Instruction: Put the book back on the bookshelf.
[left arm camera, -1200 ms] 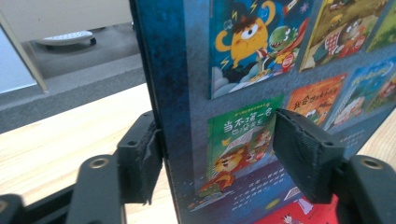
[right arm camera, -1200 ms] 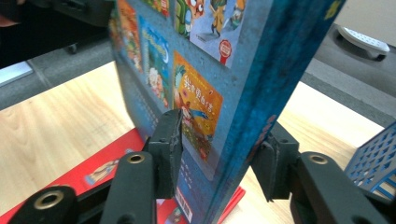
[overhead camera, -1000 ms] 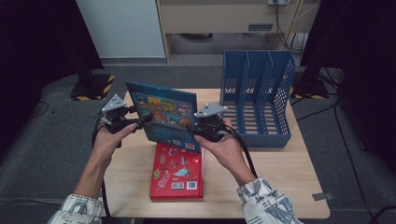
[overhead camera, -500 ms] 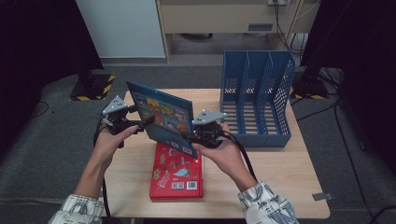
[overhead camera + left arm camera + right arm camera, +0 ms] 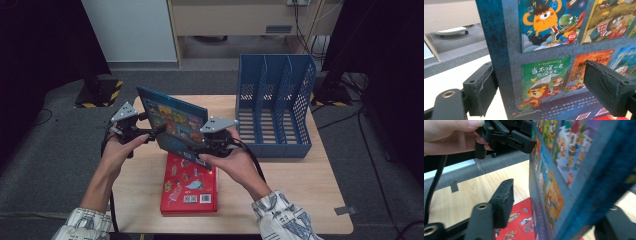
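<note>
A blue picture book point(image 5: 172, 120) stands tilted in the air over the table, between both grippers. My left gripper point(image 5: 156, 134) has it by the left edge. In the left gripper view its pads point(image 5: 482, 90) sit on both faces of the book point(image 5: 544, 50) near the spine; its jaws have just been opening slightly, with the book still between them. My right gripper point(image 5: 197, 150) is at the lower right edge. Its jaws have just been opening, and in the right gripper view the left pad point(image 5: 504, 200) stands apart from the cover point(image 5: 554, 182).
A red book point(image 5: 190, 187) lies flat on the wooden table point(image 5: 300, 180) under the blue one, near the front edge. A blue slotted file rack point(image 5: 275, 110) stands at the back right. The left gripper point(image 5: 509, 135) and its hand show in the right gripper view.
The right gripper has shifted slightly down and left along the book's edge and its jaws have spread. The left hand has stayed put. The book has tilted a little.
</note>
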Demonstrator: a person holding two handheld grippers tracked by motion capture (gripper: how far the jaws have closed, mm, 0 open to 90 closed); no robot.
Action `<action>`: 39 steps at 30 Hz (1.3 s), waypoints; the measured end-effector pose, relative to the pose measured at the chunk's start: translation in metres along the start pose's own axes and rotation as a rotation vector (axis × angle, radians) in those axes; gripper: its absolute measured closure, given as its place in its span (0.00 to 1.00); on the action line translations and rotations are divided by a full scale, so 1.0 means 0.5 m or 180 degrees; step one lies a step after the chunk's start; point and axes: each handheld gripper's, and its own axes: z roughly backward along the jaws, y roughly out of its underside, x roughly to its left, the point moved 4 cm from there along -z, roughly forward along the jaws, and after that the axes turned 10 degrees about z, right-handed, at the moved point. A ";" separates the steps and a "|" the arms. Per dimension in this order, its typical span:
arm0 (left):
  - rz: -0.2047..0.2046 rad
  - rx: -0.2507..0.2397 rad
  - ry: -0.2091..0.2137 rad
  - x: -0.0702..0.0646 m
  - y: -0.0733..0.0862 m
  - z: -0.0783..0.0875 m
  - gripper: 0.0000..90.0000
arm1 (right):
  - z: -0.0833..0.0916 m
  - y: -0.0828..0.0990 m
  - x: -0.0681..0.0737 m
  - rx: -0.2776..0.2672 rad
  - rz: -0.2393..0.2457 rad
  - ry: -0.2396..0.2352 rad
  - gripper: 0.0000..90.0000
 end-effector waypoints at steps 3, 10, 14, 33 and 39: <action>-0.0011 0.0012 0.0020 -0.002 0.000 -0.001 0.14 | 0.005 -0.002 0.003 0.0005 0.0003 -0.0008 0.44; -0.0046 0.0015 0.0125 -0.018 0.000 -0.011 0.14 | 0.023 -0.009 0.005 -0.0100 0.0033 -0.0019 0.38; -0.0041 0.0002 0.0128 -0.019 0.001 -0.013 0.14 | 0.028 -0.010 0.000 -0.0124 0.0048 -0.0104 0.43; -0.0041 0.0015 0.0150 -0.025 0.001 -0.016 0.14 | 0.034 -0.042 -0.040 -0.0214 -0.0026 -0.0092 0.78; -0.0034 0.0014 0.0139 -0.026 0.000 -0.017 0.14 | 0.035 -0.057 -0.048 -0.0258 -0.0058 -0.0110 0.81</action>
